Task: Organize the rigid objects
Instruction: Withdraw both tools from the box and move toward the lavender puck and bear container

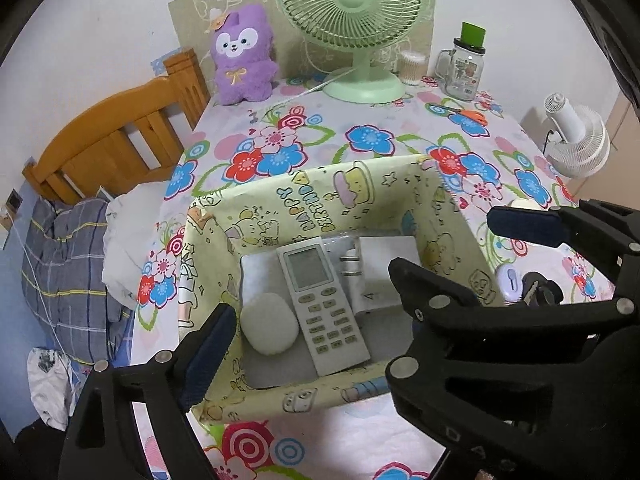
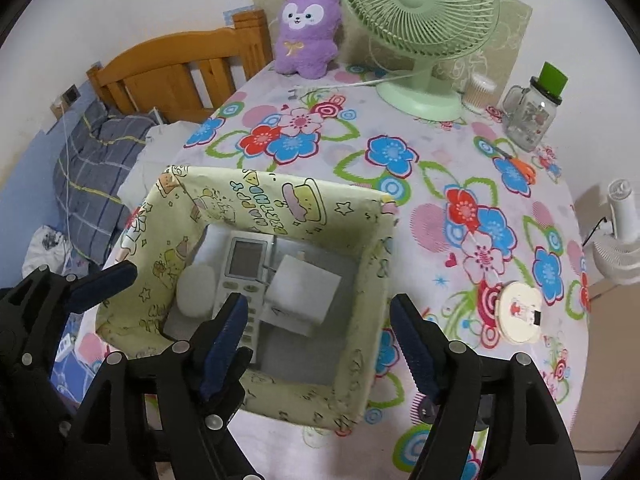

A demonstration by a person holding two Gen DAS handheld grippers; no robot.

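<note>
A yellow cartoon-print box (image 1: 304, 208) (image 2: 352, 256) stands on the floral table. Inside lie a white remote control (image 1: 320, 300) (image 2: 242, 272), a white round pad (image 1: 270, 330) (image 2: 196, 290) and a white charger block (image 1: 380, 276) (image 2: 304, 290). My left gripper (image 1: 308, 312) is open and empty above the box's near side. My right gripper (image 2: 320, 336) is open and empty over the box's near right wall; its fingers (image 1: 528, 224) also show in the left wrist view. A key bunch with a lilac tag (image 1: 524, 284) lies right of the box. A round white case (image 2: 520, 312) lies further right.
At the table's back stand a green fan (image 2: 420, 20), a purple plush (image 2: 308, 28), a cotton-swab tub (image 2: 478, 92) and a glass jar with a green lid (image 2: 532, 108). Orange scissors (image 2: 520, 164) lie near the jar. A wooden bed (image 2: 172, 76) is on the left, a white fan (image 2: 620, 240) on the right.
</note>
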